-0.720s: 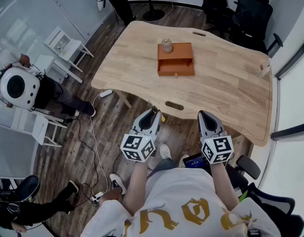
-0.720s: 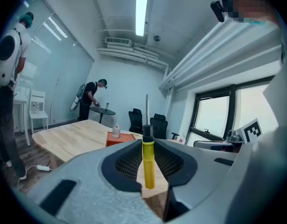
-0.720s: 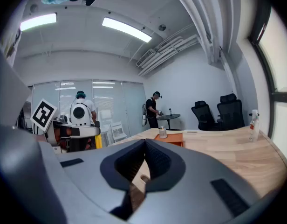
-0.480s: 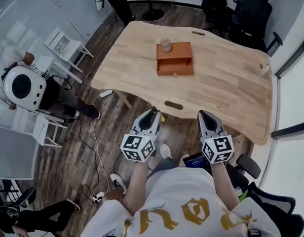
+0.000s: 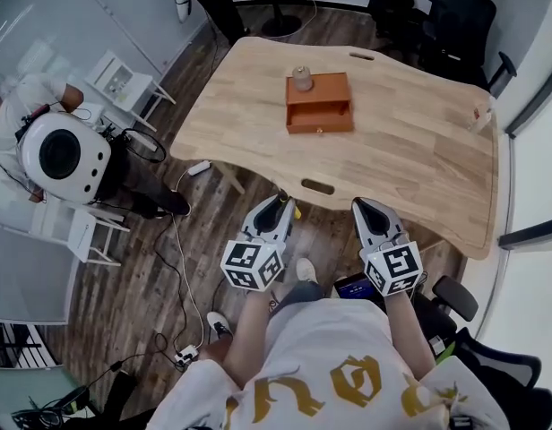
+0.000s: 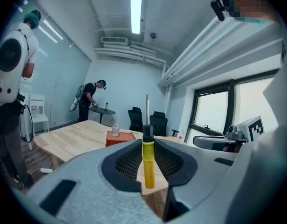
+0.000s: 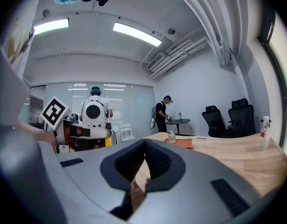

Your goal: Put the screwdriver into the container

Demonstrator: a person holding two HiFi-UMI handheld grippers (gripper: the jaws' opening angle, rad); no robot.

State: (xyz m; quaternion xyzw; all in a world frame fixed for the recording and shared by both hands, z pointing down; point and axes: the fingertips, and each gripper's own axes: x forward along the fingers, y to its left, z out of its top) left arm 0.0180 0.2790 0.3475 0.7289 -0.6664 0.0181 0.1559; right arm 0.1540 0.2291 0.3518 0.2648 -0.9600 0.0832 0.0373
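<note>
My left gripper (image 5: pixel 278 206) is shut on a screwdriver (image 6: pixel 148 158) with a yellow handle, black collar and steel shaft standing upright between the pads; its yellow end (image 5: pixel 296 211) pokes out in the head view. An orange open box, the container (image 5: pixel 320 104), lies on the wooden table (image 5: pixel 410 159) well ahead of both grippers, also visible in the left gripper view (image 6: pixel 120 137). My right gripper (image 5: pixel 369 211) is held level with the left one, short of the table's near edge, shut with nothing between its jaws (image 7: pixel 142 168).
A small bottle (image 5: pixel 301 79) stands at the container's far edge. A spray bottle (image 5: pixel 478 115) is at the table's right edge. Office chairs (image 5: pixel 446 21) sit beyond the table. A person with a white backpack (image 5: pixel 61 155) stands left; cables (image 5: pixel 182 276) run over the floor.
The person with the white backpack has moved closer on the left. Both grippers stay almost where they were, the right one shifted slightly up.
</note>
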